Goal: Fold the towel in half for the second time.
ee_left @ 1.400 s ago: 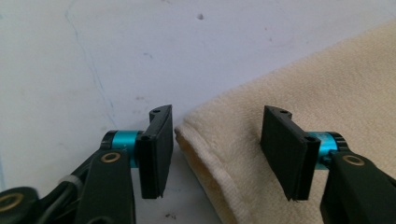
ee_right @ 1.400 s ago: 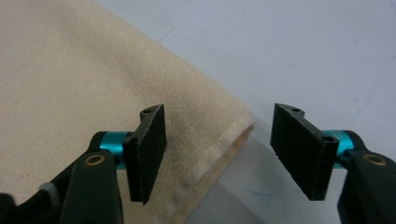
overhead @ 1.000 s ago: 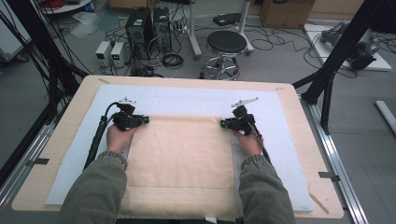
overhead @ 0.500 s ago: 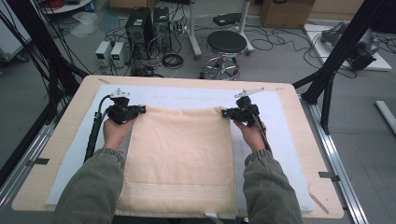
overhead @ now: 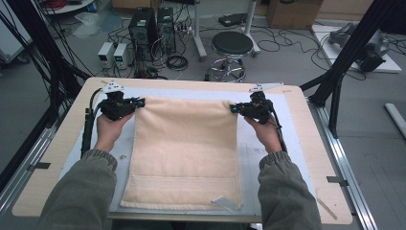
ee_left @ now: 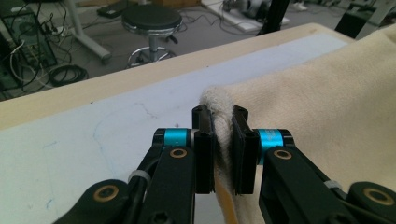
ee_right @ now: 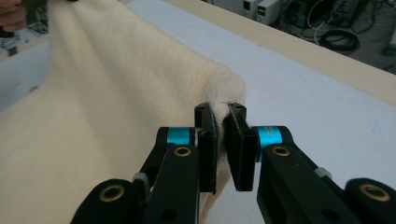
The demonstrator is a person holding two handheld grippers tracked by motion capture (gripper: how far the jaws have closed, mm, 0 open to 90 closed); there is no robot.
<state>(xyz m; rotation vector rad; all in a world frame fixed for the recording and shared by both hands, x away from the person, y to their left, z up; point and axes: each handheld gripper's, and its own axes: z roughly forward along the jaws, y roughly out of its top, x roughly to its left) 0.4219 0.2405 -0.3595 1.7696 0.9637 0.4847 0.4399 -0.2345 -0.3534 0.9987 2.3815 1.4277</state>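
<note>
- Both pairs of jaws are pinching the cream towel [overhead: 186, 153]: the left gripper [ee_left: 223, 140] clamps 1 far corner, the right gripper [ee_right: 223, 140] the other.
- The wooden table [overhead: 57, 158] carries a pale blue mat [overhead: 287, 143], and the towel lies along it.
- The towel's far edge is stretched taut between the 2 grippers and lifted off the mat; its near end lies at the table's front edge.
- A white tag [overhead: 225, 203] shows at the towel's near right corner.
</note>
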